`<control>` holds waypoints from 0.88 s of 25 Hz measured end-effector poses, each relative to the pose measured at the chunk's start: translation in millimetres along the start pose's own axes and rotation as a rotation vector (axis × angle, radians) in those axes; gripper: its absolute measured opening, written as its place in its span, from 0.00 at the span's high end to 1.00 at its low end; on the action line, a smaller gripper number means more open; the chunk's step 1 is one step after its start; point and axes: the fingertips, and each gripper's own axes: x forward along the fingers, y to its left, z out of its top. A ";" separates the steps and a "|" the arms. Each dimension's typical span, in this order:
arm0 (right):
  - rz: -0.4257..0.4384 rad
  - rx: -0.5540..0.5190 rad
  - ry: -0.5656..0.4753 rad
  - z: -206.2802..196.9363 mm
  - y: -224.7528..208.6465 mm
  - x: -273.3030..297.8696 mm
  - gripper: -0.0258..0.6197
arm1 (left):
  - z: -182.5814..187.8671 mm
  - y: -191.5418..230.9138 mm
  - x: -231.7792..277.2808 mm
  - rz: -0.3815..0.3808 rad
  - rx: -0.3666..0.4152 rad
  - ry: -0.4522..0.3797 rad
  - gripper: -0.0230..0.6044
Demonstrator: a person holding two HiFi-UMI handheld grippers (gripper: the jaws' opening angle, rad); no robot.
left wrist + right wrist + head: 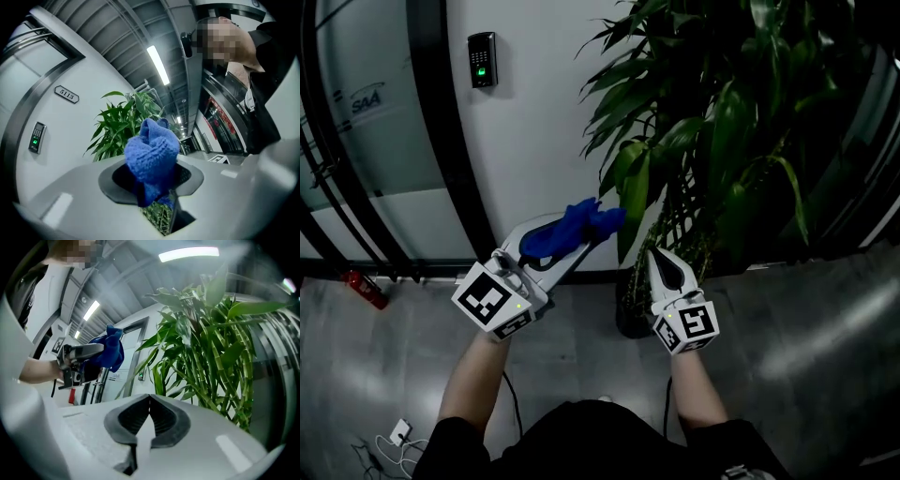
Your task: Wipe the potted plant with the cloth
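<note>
Setting: a person stood in a corridor corner facing a white wall [534,122]. They held a gripper in each hand, arms stretched out over a grey floor [581,361].

Potted plant: a tall potted plant [712,122] with long glossy green leaves and thin cane-like stems stood ahead and to the person's right, against the wall. Its dark pot [628,319] sat on the floor.

Left gripper: the left gripper [586,234] was raised and angled toward the plant, its jaws clamped on a cloth.

Cloth: the blue cloth [579,225] was bunched into a lump that stuck out past the jaw tips. It was close beside a hanging outer leaf on the plant's left side. Whether it touched the leaf could not be told.

Right gripper: the right gripper [661,261] was held lower, near the bottom stems and just above the pot. Its jaws were pressed together with nothing between them.

On the wall: a small black card reader [482,59] with a green light was mounted high up, left of the plant. A number plate [66,94] reading 5113 was fixed near it.

On the floor: a red fire extinguisher [366,289] lay at the foot of the wall, far to the left. A white plug and cable [398,433] lay near the person's left side.

Overhead: a long strip light [158,64] glowed on the ceiling.
</note>
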 end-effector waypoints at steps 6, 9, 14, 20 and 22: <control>0.073 0.015 -0.074 21.0 -17.5 43.2 0.96 | 30.1 13.9 62.9 -0.002 0.154 -0.002 0.72; 0.129 -0.005 -0.096 33.1 -13.3 59.3 0.96 | 43.7 26.0 89.8 0.006 0.223 -0.023 0.72; 0.154 -0.092 -0.113 42.2 2.2 73.1 0.96 | 40.3 32.1 111.4 -0.026 0.310 0.001 0.72; 0.123 -0.130 -0.139 52.7 19.9 80.0 0.96 | 24.5 26.1 121.7 -0.163 0.369 0.024 0.72; 0.104 -0.124 -0.132 53.7 19.6 78.9 0.96 | 15.5 17.5 118.4 -0.206 0.385 0.043 0.72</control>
